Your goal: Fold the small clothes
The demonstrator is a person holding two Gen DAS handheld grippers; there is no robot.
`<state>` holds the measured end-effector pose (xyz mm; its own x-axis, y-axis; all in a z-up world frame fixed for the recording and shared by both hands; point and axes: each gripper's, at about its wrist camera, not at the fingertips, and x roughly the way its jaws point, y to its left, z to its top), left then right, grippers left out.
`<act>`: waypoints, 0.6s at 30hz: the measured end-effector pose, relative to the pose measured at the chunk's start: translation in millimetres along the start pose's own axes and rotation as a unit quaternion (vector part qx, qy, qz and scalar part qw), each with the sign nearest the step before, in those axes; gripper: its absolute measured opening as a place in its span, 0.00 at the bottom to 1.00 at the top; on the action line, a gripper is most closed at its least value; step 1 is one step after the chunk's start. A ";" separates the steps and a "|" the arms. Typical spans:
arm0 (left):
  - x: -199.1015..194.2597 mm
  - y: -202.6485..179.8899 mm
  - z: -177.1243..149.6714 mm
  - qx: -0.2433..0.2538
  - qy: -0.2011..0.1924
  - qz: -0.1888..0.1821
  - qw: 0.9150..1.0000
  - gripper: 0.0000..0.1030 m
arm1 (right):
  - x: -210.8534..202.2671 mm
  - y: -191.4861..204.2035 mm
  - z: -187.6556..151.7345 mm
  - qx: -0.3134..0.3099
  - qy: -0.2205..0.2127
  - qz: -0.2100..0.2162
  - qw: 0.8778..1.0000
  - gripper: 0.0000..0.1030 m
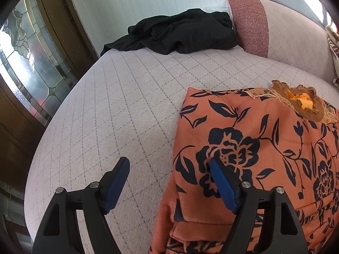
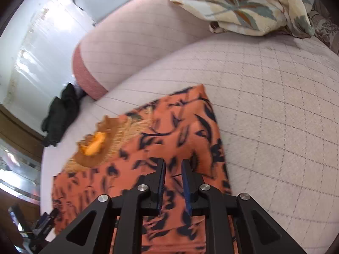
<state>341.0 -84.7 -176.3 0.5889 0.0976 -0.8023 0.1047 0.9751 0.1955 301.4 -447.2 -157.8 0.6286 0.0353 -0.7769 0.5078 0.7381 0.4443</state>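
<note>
An orange garment with dark navy flowers (image 1: 264,137) lies flat and folded on the pale quilted sofa seat (image 1: 116,105), its brown frilled collar (image 1: 300,101) at the far end. My left gripper (image 1: 168,160) is open wide over the garment's left edge: one finger hangs above the bare seat, the other above the cloth, and nothing is pinched. In the right wrist view the same garment (image 2: 180,127) lies under my right gripper (image 2: 173,161). Its jaws stand close together with a narrow gap, and I see no cloth between the pads.
A crumpled black garment (image 1: 180,31) lies at the seat's far end by the wall. A pink-ended back cushion (image 1: 286,27) runs behind the seat. A leaf-patterned blanket (image 2: 243,4) is heaped on the backrest. A wooden door with patterned glass (image 1: 25,53) stands to the left.
</note>
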 end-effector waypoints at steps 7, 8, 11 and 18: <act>-13.6 -15.0 -6.5 0.023 0.003 -0.020 1.000 0.76 | -9.0 34.2 -28.2 -0.047 0.046 -0.007 0.998 0.18; -12.4 -18.3 -7.5 0.027 0.008 -0.026 0.999 0.76 | -7.1 38.9 -36.6 -0.059 0.058 -0.010 0.997 0.18; -2.0 -32.9 -12.5 0.053 0.037 -0.030 0.997 0.77 | 5.5 48.6 -57.1 -0.100 0.085 -0.040 0.991 0.18; -20.5 -31.2 -10.9 0.049 0.015 -0.039 0.998 0.77 | -5.5 58.7 -60.0 -0.110 0.059 -0.045 0.991 0.18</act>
<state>316.9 -114.9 -172.1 0.5524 0.0302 -0.8330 0.2281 0.9557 0.1859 292.4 -363.6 -154.2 0.5073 0.0313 -0.8612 0.4093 0.8707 0.2727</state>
